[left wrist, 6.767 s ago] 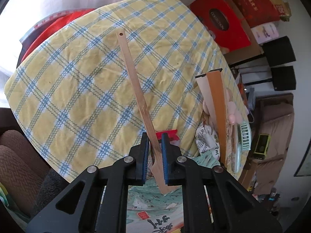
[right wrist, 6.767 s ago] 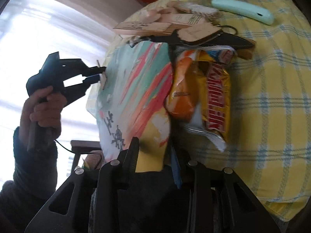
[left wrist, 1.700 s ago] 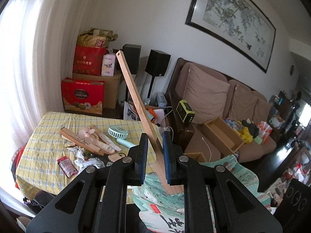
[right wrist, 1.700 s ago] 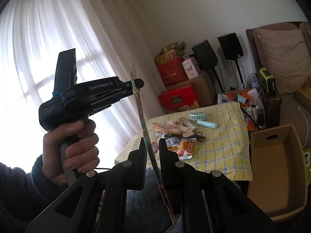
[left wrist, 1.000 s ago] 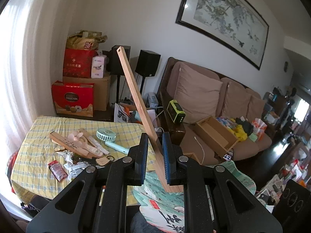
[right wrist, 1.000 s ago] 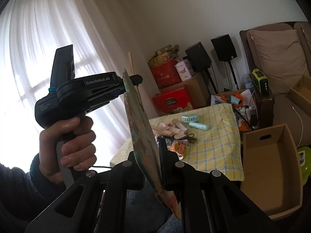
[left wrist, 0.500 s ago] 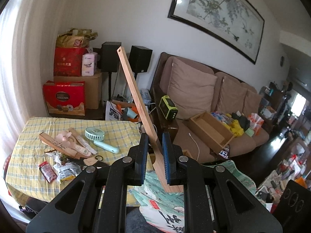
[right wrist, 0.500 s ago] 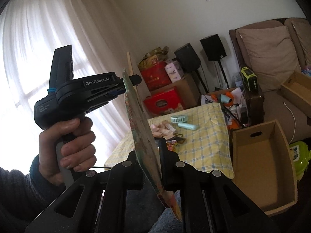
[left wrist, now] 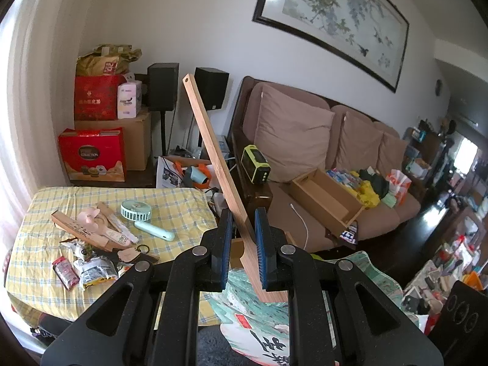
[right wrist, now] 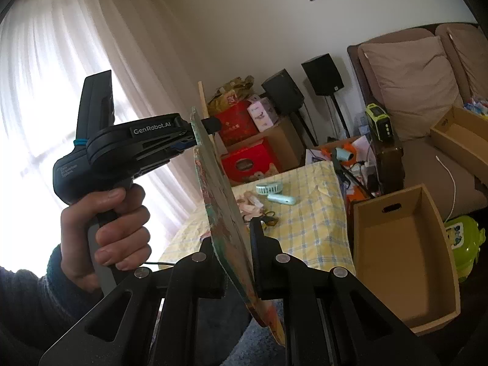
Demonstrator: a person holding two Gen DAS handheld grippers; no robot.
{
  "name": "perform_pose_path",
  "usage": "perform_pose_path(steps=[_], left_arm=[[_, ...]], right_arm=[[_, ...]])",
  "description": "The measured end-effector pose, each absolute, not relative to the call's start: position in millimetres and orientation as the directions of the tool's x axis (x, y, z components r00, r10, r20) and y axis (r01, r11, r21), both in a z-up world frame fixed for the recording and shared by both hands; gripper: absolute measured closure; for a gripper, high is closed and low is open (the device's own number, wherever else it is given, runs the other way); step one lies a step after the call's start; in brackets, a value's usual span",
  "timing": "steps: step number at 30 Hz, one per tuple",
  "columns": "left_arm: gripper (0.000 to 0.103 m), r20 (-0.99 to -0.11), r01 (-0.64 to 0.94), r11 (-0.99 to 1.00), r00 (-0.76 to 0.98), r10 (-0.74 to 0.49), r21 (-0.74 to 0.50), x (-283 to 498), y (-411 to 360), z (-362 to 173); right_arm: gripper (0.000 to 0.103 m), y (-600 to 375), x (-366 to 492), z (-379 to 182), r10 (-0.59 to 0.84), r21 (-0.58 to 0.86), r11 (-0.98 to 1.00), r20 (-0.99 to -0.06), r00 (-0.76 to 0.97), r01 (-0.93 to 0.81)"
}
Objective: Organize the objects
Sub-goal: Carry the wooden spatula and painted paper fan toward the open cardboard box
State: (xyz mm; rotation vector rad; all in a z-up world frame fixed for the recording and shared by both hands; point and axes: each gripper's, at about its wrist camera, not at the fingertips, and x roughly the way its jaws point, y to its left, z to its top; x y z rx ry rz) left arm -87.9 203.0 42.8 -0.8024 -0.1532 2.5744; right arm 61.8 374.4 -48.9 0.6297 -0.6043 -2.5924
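Note:
My left gripper [left wrist: 243, 245] is shut on the long wooden handle [left wrist: 213, 158] of a flat painted hand fan, whose green blade [left wrist: 274, 317] hangs below the jaws. My right gripper [right wrist: 236, 259] is shut on the same fan's blade [right wrist: 222, 213], seen edge-on. The left gripper [right wrist: 195, 131] shows in the right wrist view, held in a hand, up in the air away from the table. An open wooden box [right wrist: 402, 256] stands on the floor to the right of the table.
A yellow checked table [left wrist: 45, 201] holds a mint hand fan [left wrist: 135, 210], a folded fan, snack packets [left wrist: 91, 270] and scissors. A brown sofa [left wrist: 305, 140] carries another wooden box [left wrist: 326, 201]. Red gift boxes and black speakers stand by the wall.
Both grippers have kept hold of the fan and drifted farther back from the table. The floor box has come closer on the right.

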Motion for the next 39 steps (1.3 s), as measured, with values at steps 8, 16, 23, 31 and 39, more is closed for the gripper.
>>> perform_pose_path(steps=[8, 16, 23, 31, 39], left_arm=[[0.089, -0.527, -0.400, -0.889, -0.718, 0.455, -0.223, -92.0, 219.6, 37.9], [0.088, -0.539, -0.413, -0.884, -0.704, 0.462, -0.217, -95.0, 233.3, 31.0], [0.088, -0.552, -0.423, -0.878, -0.687, 0.472, -0.225, -102.5, 243.2, 25.6], [0.088, -0.555, -0.444, -0.870, -0.678, 0.482, -0.213, -105.8, 260.4, 12.7], [0.088, -0.572, -0.474, -0.856, -0.652, 0.498, -0.205, -108.2, 275.8, 10.0]], right_arm=[[0.091, 387.7, 63.4, -55.0, -0.450, 0.507, -0.828, -0.347, -0.823, 0.239], [0.090, 398.6, 64.0, -61.6, -0.439, 0.523, -0.825, -0.354, -0.826, 0.214], [0.090, 405.9, 61.6, -68.3, -0.430, 0.539, -0.821, -0.363, -0.827, 0.190], [0.090, 417.3, 60.1, -76.1, -0.403, 0.544, -0.825, -0.383, -0.831, 0.150], [0.090, 431.7, 62.8, -82.4, -0.388, 0.557, -0.822, -0.388, -0.836, 0.123]])
